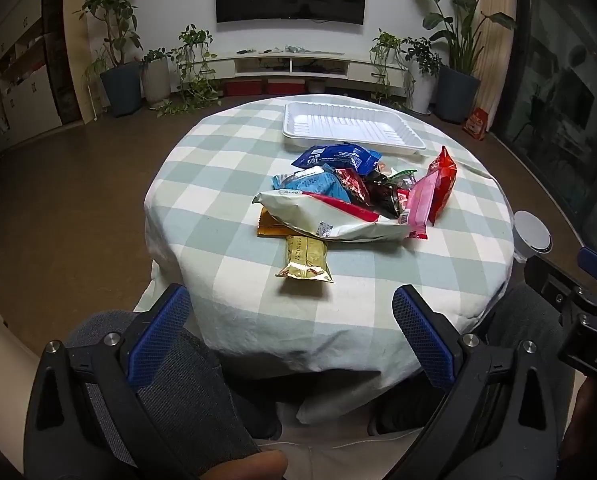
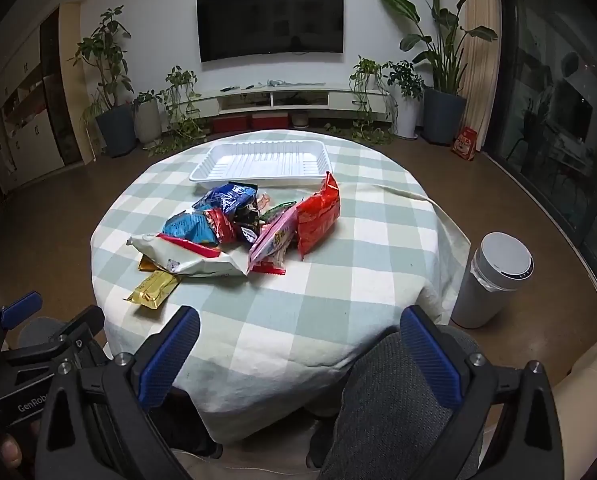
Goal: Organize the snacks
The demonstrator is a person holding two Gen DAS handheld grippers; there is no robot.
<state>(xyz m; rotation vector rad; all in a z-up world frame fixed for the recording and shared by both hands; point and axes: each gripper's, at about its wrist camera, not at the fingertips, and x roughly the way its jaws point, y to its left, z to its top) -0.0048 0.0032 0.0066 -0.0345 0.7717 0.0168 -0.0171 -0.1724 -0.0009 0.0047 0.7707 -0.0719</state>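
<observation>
Sitting at the near edge of the round tabletop point(image 1: 226, 320), the person holds both tools back over their knees, nothing grasped yet. Leftmost, the left gripper point(image 1: 290, 336) has its jaws spread wide and empty, aimed down at the checked cloth. Just ahead of it lies a gold packet point(image 1: 306, 260), the nearest snack and the only one lying nearly clear of the heap. Behind it, the snack pile point(image 1: 354, 196) sits around the middle of the tabletop, with a big white bag point(image 1: 322, 216) draped over the front, blue packets behind, and a red bag point(image 1: 442, 180) propped upright at the pile's right side. The white tray point(image 1: 350, 128) waits empty toward the far edge, touching or nearly touching the pile. On the right, the right gripper point(image 2: 298, 352) is likewise wide apart and holds nothing.

Risks from here, as I judge them: the packets overlap, so pulling the white bag could drag neighbours along or tip the red bag over. Slick foil may slip from the pads. A hard pinch could crush the contents. Tugging the loose cloth might shift everything.
</observation>
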